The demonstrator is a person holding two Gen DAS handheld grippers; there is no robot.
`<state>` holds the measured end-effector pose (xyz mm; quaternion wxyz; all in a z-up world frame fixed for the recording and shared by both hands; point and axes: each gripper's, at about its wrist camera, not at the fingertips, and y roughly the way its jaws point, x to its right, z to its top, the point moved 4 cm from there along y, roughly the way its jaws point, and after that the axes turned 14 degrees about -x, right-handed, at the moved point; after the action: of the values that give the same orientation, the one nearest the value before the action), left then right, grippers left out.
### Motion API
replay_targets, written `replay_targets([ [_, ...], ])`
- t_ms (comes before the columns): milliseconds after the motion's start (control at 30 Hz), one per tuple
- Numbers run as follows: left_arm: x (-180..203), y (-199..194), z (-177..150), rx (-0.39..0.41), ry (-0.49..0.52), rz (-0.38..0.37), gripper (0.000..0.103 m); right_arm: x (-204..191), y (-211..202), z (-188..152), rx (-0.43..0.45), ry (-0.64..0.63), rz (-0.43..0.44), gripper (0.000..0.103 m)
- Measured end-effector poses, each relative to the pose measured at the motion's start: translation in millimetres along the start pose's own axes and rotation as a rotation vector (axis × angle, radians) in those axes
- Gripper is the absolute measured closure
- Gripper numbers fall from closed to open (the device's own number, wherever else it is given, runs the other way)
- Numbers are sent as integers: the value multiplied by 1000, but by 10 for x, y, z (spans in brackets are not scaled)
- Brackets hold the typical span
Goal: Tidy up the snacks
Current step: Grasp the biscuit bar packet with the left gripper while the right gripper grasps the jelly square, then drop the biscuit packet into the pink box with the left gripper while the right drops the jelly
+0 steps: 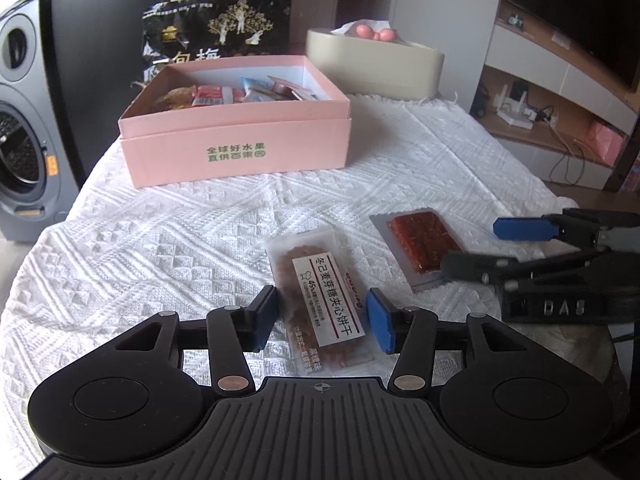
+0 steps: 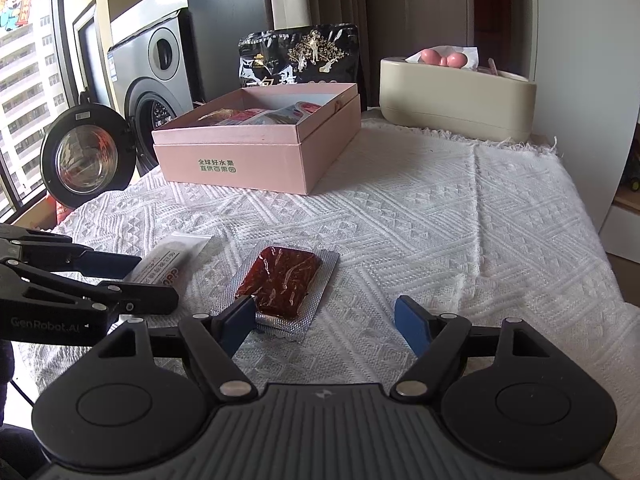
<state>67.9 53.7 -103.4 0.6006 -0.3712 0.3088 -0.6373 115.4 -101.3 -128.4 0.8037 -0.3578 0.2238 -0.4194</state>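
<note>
The left gripper point(image 1: 320, 320) is straddling the biscuit packet point(image 1: 320, 300), its jaws apart and not pressing. The right gripper point(image 2: 326, 326) is hanging open by the red jerky pack point(image 2: 282, 280) at 11 o'clock. Closing on the slick wrapper's edge could let either of the 2 slip before reaching the pink box point(image 1: 236, 136) at 12.

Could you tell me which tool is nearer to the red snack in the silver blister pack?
Right. The right tool is open, its left finger over the near edge of the red snack pack. The left tool, also open, straddles the biscuit packet beside it.
</note>
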Motion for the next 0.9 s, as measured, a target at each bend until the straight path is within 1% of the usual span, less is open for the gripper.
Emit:
replay_targets([
  [67, 9, -3, -21, 12, 5, 2, 49, -24, -42, 28, 16, 12, -15, 26],
  [133, 28, -1, -28, 17, 15, 12, 49, -72, -74, 73, 31, 10, 14, 26],
  [200, 41, -1, -34, 19, 21, 18, 49, -150, -60, 121, 25, -4, 47, 26],
  [267, 37, 0, -39, 24, 21, 15, 49, -224, -1, 164, 8, -26, 57, 30],
  [333, 27, -3, -47, 28, 18, 9, 49, -246, 71, 195, -13, -23, 49, 37],
  [400, 21, -2, -49, 32, 17, 6, 49, -237, 128, 203, -30, -14, 44, 41],
  [433, 22, -1, -51, 34, 17, 6, 49, -230, 130, 199, -28, -12, 41, 48],
  [467, 24, -1, -51, 34, 17, 7, 49, -225, 121, 194, -27, -17, 39, 49],
  [633, 32, 1, -53, 31, 16, 12, 49, -201, 39, 174, -26, -38, 41, 51],
  [900, 70, 10, -47, 20, 24, 39, 49, -136, -216, 165, 20, -43, 51, 52],
])
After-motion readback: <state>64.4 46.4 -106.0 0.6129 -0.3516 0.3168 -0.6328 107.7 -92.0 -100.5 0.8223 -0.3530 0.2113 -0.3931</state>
